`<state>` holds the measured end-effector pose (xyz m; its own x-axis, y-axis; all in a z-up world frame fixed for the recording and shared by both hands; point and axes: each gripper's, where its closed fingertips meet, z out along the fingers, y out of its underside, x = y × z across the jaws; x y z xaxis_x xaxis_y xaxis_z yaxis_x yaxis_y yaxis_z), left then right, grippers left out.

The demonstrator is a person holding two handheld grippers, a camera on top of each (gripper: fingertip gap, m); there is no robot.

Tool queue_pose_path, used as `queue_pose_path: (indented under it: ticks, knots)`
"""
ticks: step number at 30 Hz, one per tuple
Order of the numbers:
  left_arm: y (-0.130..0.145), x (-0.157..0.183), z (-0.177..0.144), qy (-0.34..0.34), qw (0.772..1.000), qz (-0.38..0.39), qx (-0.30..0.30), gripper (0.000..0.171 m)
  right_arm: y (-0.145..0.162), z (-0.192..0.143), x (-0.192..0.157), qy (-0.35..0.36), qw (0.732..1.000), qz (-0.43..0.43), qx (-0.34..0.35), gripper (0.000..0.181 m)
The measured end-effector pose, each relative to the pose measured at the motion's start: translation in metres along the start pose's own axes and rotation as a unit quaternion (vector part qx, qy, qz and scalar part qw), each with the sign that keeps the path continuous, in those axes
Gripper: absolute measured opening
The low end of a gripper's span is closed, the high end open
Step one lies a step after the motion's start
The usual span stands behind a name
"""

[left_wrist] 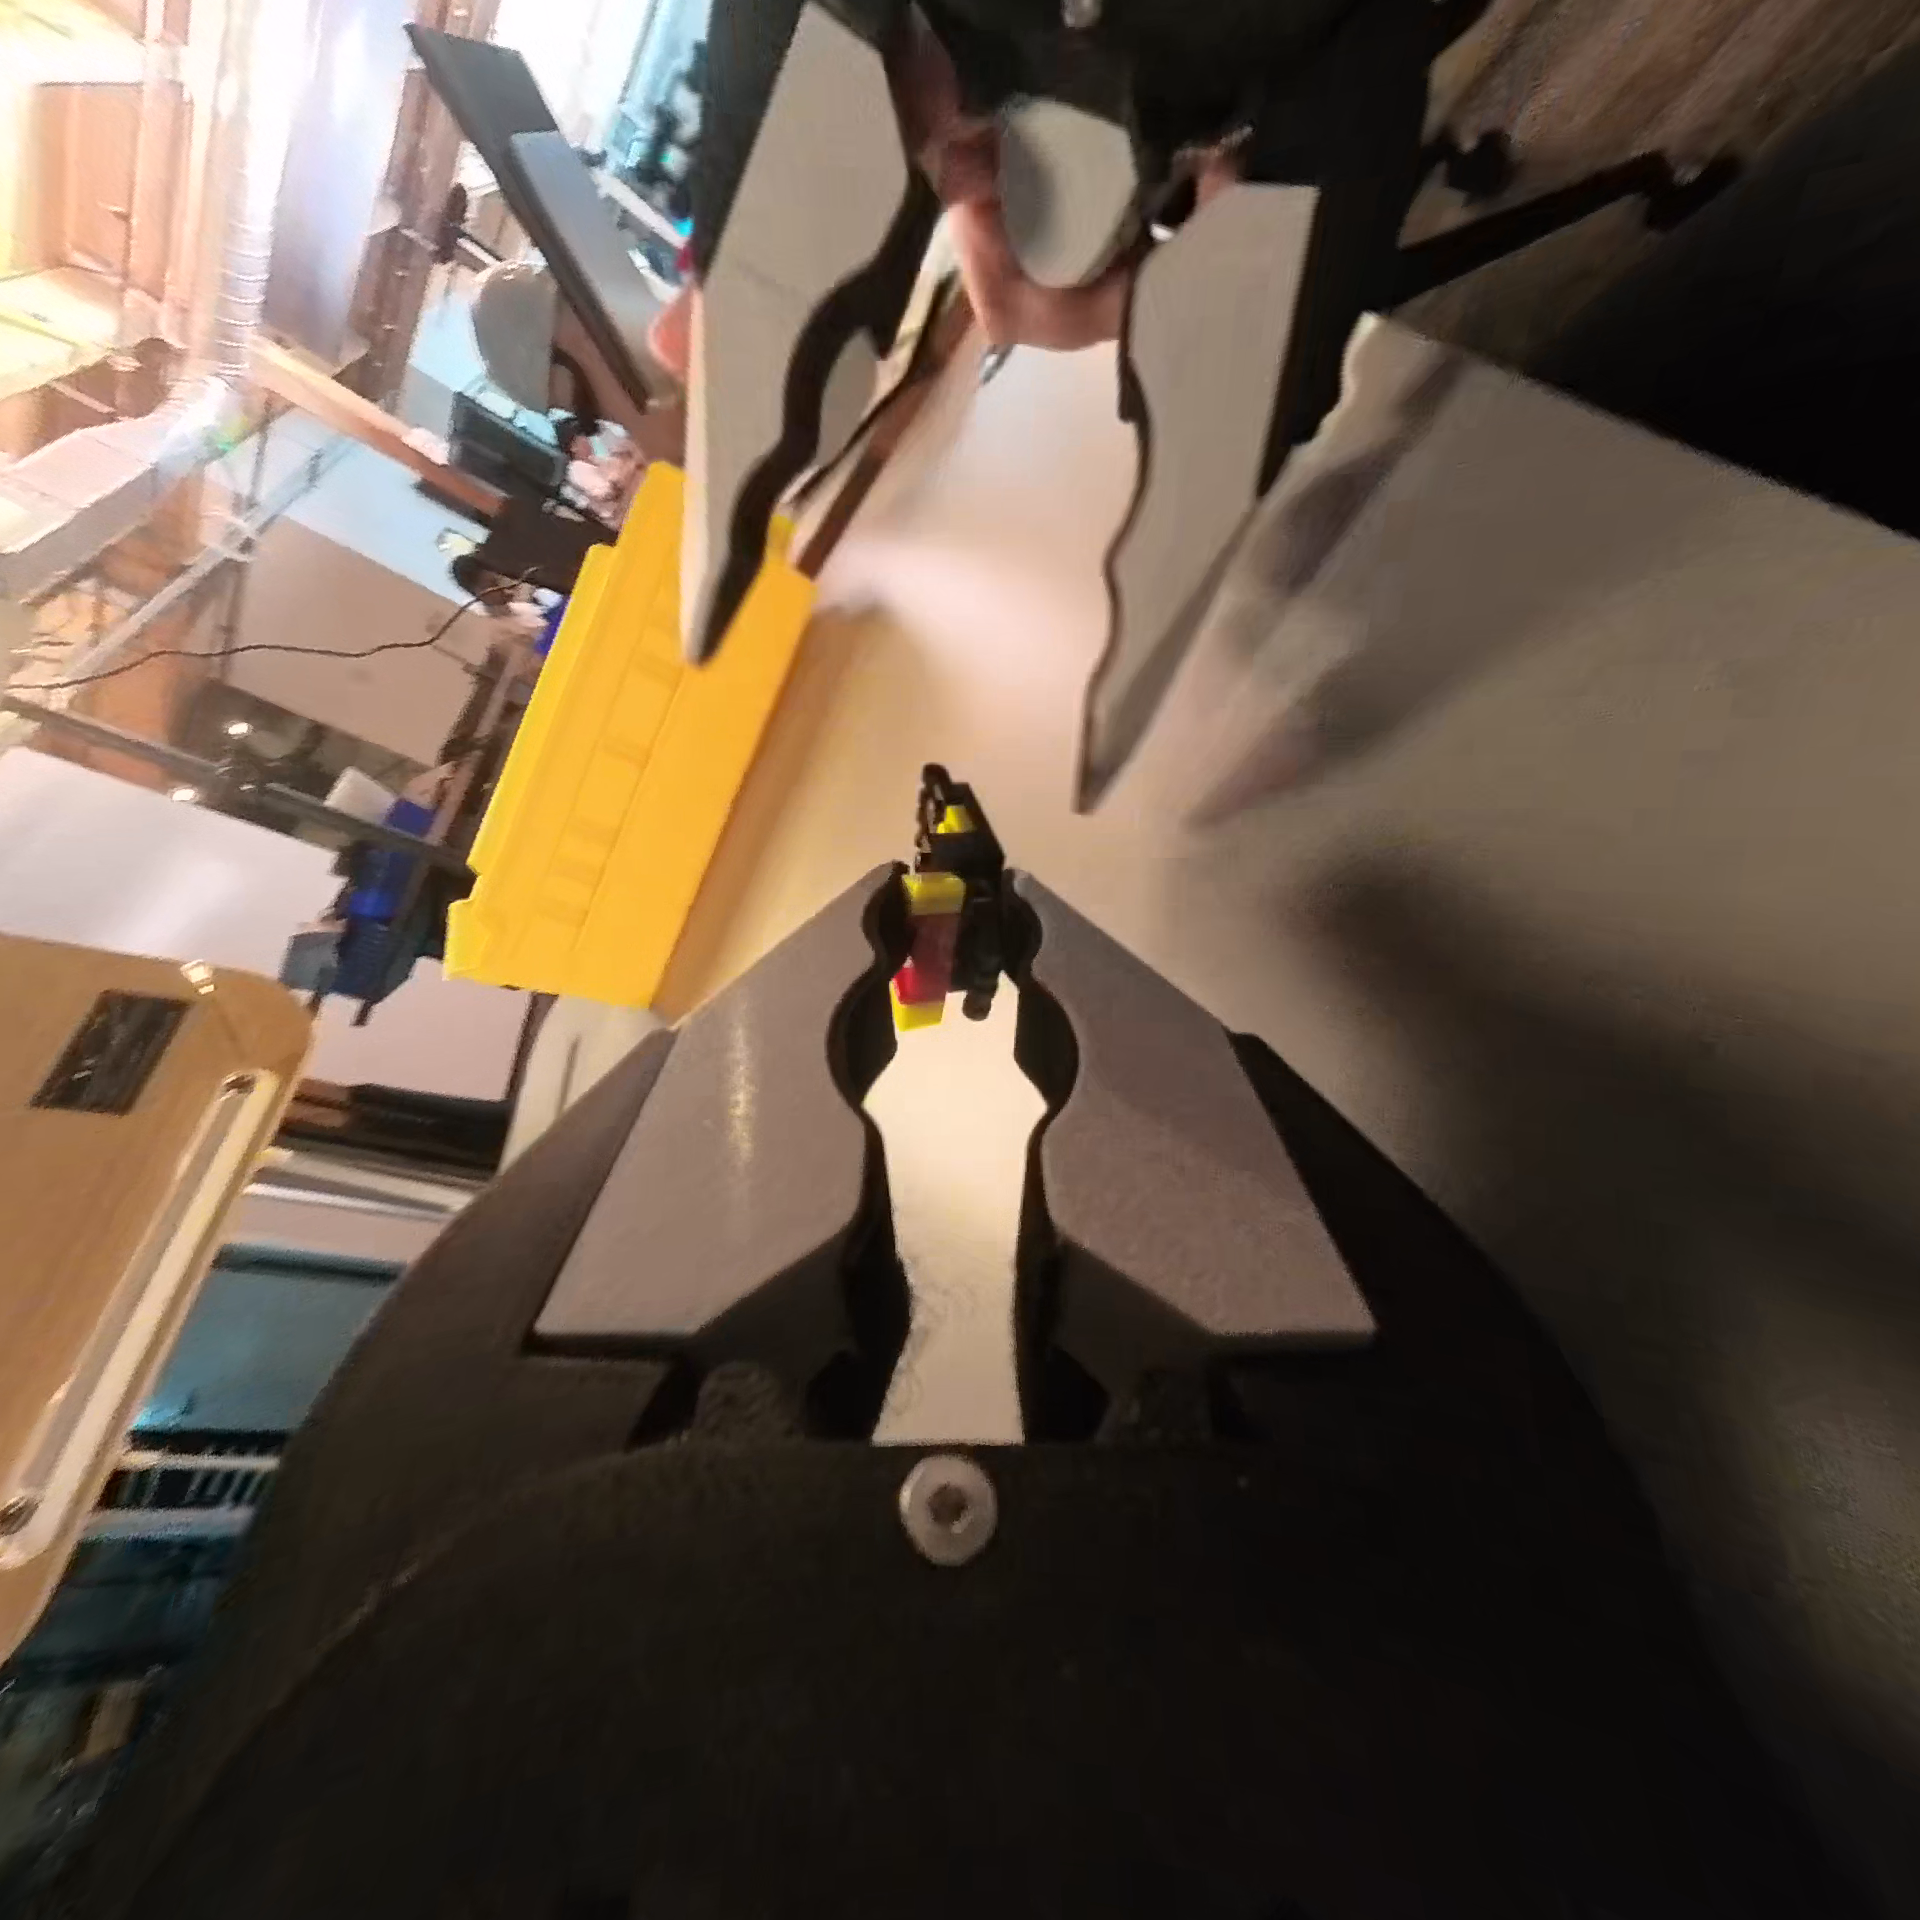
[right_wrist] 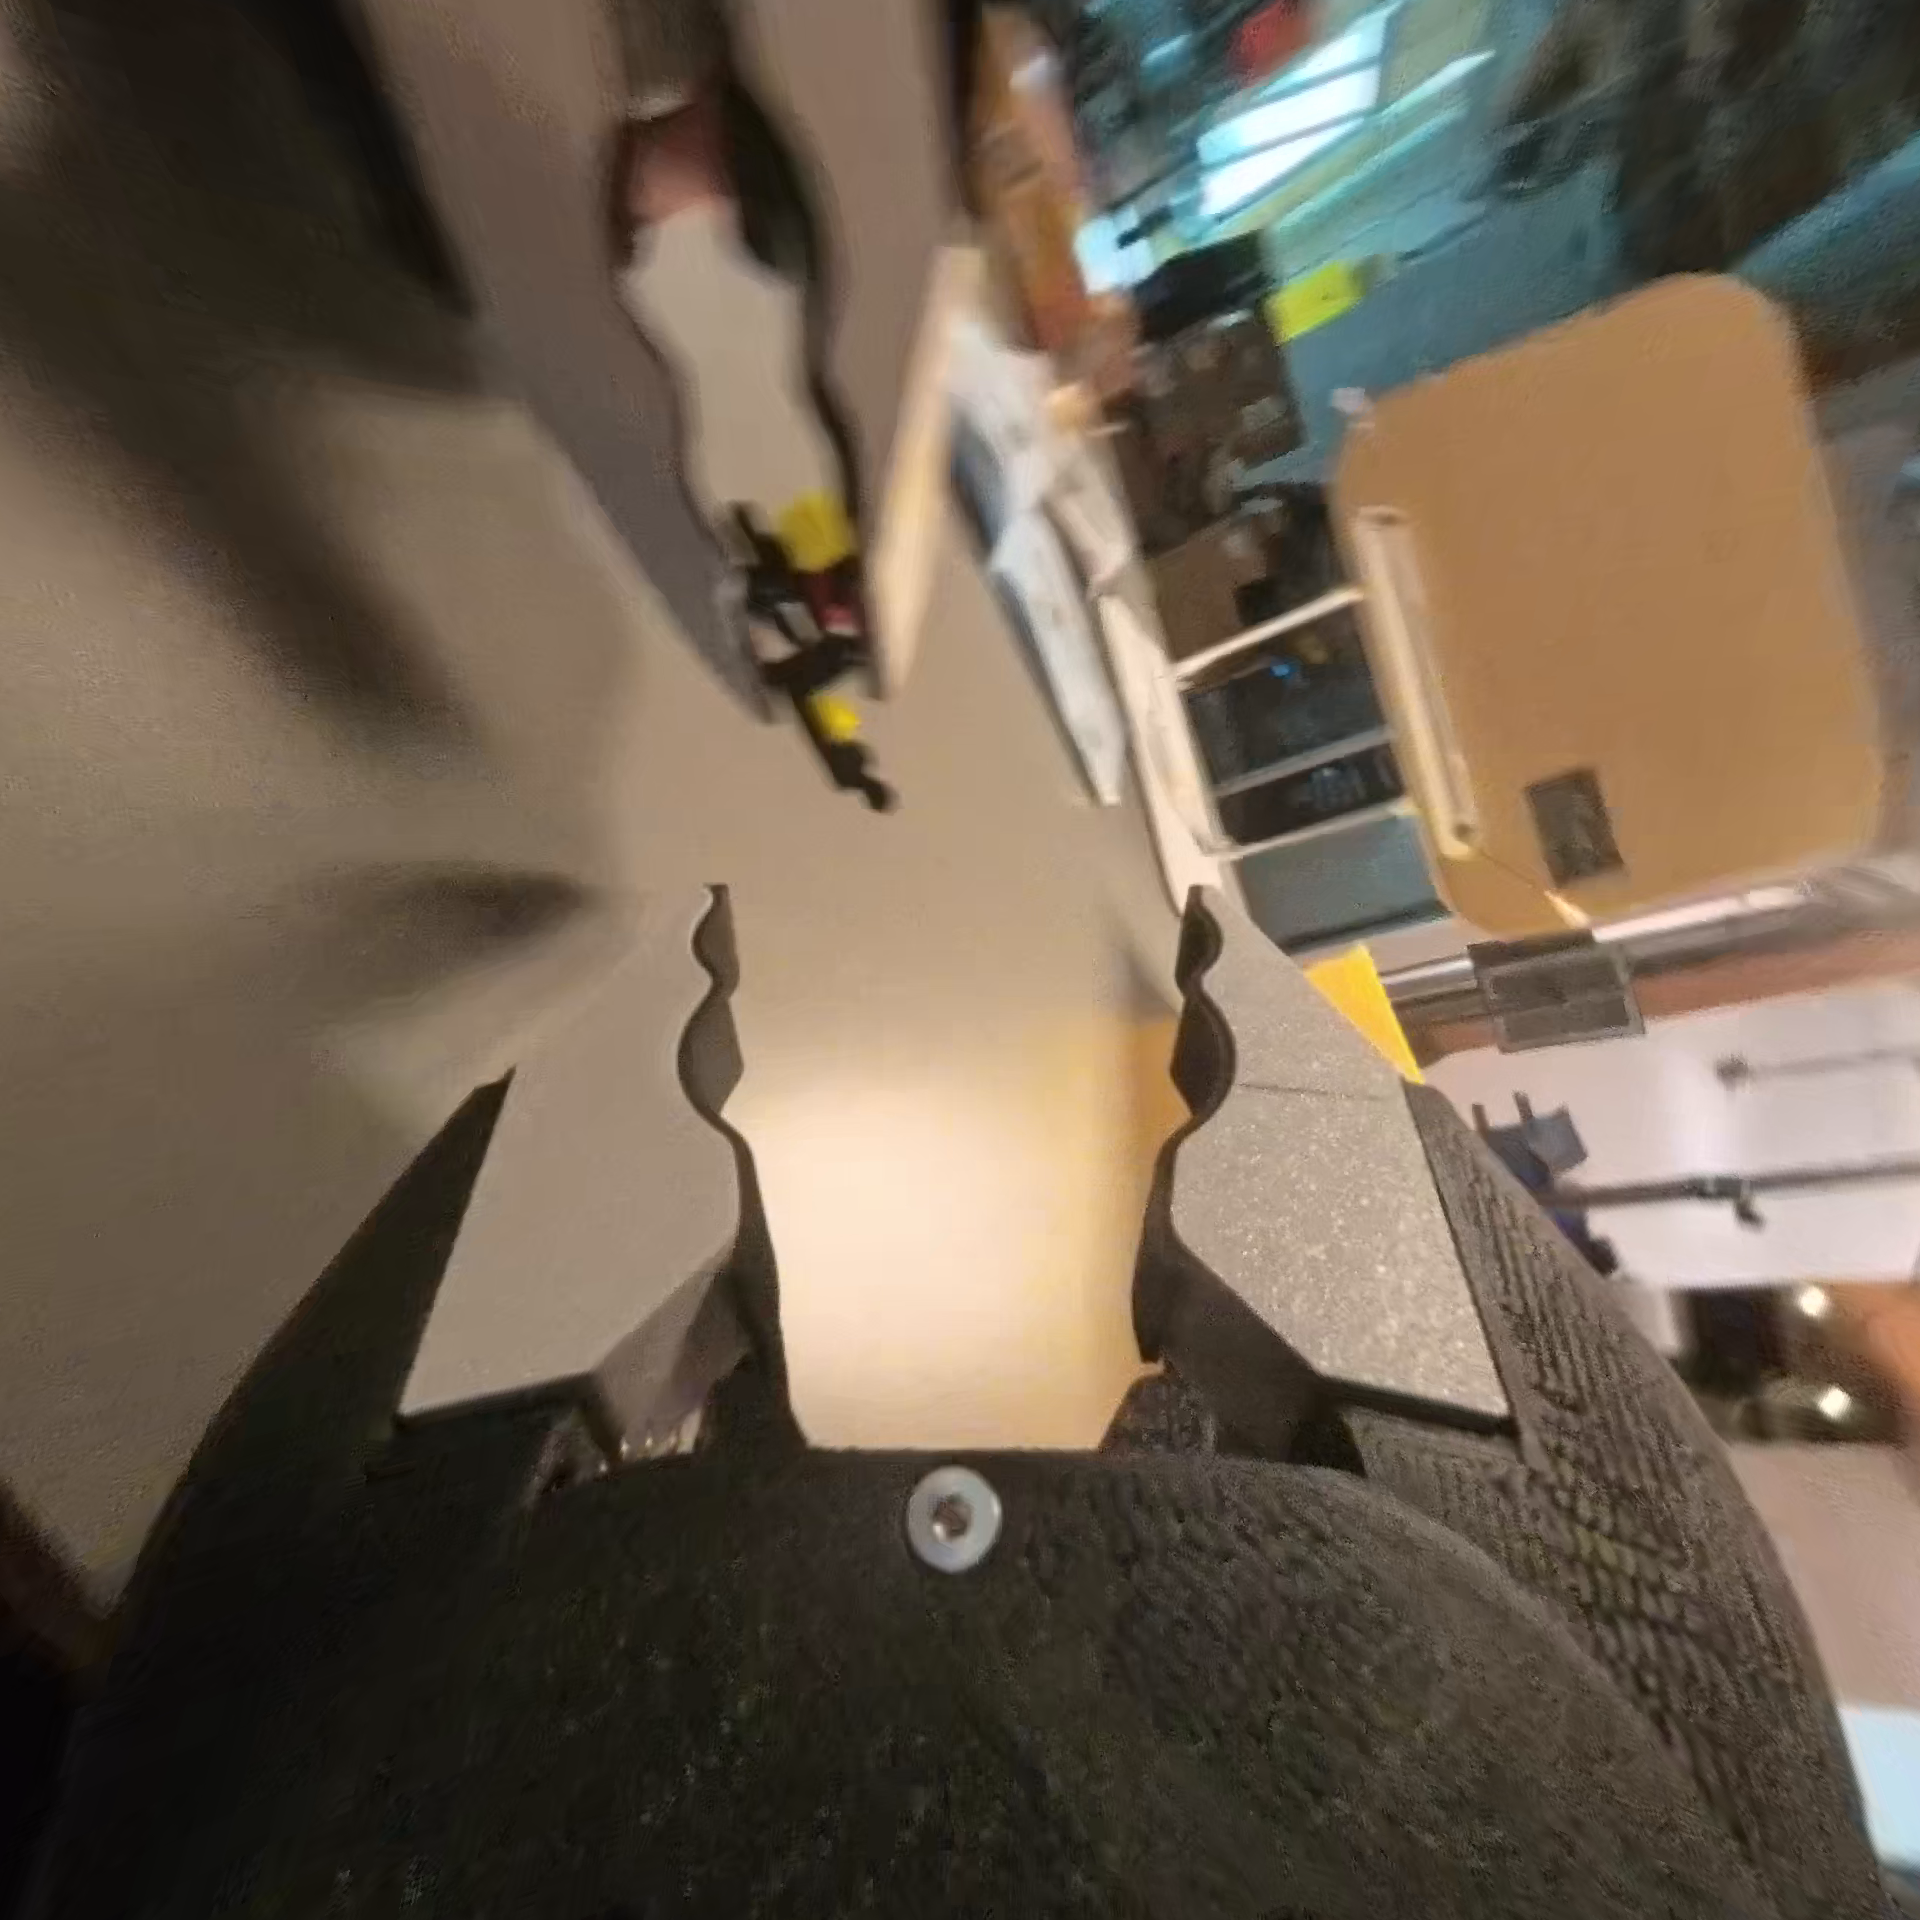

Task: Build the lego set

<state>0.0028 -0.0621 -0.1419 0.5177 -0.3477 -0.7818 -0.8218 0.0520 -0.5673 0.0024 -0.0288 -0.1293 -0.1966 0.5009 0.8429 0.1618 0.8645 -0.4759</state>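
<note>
My left gripper (left_wrist: 951, 894) is shut on a small lego assembly (left_wrist: 948, 925) of black, yellow and red pieces, held above the pale table. The same assembly (right_wrist: 805, 613) shows in the right wrist view, pinched at the tips of the left gripper's fingers (right_wrist: 717, 540). My right gripper (right_wrist: 951, 914) is open and empty. It also shows in the left wrist view (left_wrist: 894, 727), coming from the top with its jaws wide apart, just beyond the assembly and not touching it. Both views are tilted and the right wrist view is blurred.
A yellow plastic bin (left_wrist: 623, 748) stands on the pale table (left_wrist: 1455, 727) to the left of the grippers; its corner (right_wrist: 1361, 1003) shows behind my right finger. A tan box (left_wrist: 114, 1174) (right_wrist: 1600, 582) sits off the table. Cluttered shelves lie beyond. Tip to tip, the grippers are about 4 centimeters apart.
</note>
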Motion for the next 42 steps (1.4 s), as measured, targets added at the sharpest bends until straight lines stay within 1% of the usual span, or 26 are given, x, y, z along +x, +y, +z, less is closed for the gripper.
queue_pose_path:
  ticks: [2,4,6,8,9,11,13,15,17,19,22,24,27,30,33,42]
  knots:
    - [0.0,-0.01,-0.002,-0.032,0.999,0.003,0.0,0.015,0.006,0.001,0.03,0.054,0.993,0.099,0.042,0.082]
    - [0.0,-0.019,-0.004,-0.06,0.998,0.005,-0.001,0.015,0.015,0.011,0.062,0.098,0.969,0.21,0.081,0.081]
    - [0.001,-0.026,-0.005,-0.08,0.997,0.007,-0.001,0.015,0.025,0.033,0.087,0.124,0.942,0.293,0.106,0.077]
    - [0.002,-0.031,-0.007,-0.098,0.995,0.011,-0.004,0.015,0.032,0.07,0.098,0.113,0.928,0.336,0.11,0.072]
    - [0.003,-0.033,-0.007,-0.105,0.994,0.012,-0.007,0.015,0.032,0.087,0.107,0.123,0.922,0.349,0.111,0.071]
    - [0.006,-0.038,-0.008,-0.119,0.993,0.011,-0.013,0.015,0.028,0.12,0.125,0.147,0.9,0.387,0.133,0.066]
    - [0.008,-0.043,-0.01,-0.135,0.991,0.008,-0.018,0.015,0.029,0.147,0.144,0.189,0.875,0.42,0.148,0.061]
    - [0.012,-0.048,-0.011,-0.148,0.989,0.003,-0.024,0.015,0.031,0.17,0.158,0.219,0.87,0.418,0.145,0.061]
    - [0.014,-0.051,-0.012,-0.156,0.987,-0.004,-0.029,0.015,0.027,0.185,0.169,0.235,0.877,0.39,0.153,0.061]
    - [0.017,-0.053,-0.012,-0.161,0.986,-0.014,-0.032,0.015,0.022,0.196,0.172,0.235,0.889,0.359,0.16,0.059]
    - [0.026,-0.058,-0.012,-0.169,0.984,-0.035,-0.048,0.015,0.009,0.192,0.17,0.226,0.897,0.33,0.19,0.051]
    - [0.029,-0.062,-0.014,-0.178,0.981,-0.051,-0.053,0.015,-0.001,0.191,0.163,0.2,0.904,0.312,0.213,0.043]
    - [0.036,-0.067,-0.017,-0.187,0.978,-0.074,-0.059,0.015,-0.004,0.193,0.159,0.189,0.908,0.306,0.215,0.033]
    - [0.038,-0.068,-0.018,-0.185,0.977,-0.091,-0.057,0.015,-0.003,0.192,0.158,0.191,0.908,0.308,0.208,0.027]
    - [0.038,-0.067,-0.017,-0.181,0.978,-0.089,-0.059,0.015,0.002,0.192,0.16,0.198,0.906,0.316,0.199,0.023]
    - [0.039,-0.066,-0.017,-0.181,0.978,-0.081,-0.063,0.015,0.012,0.193,0.162,0.21,0.907,0.32,0.175,0.017]
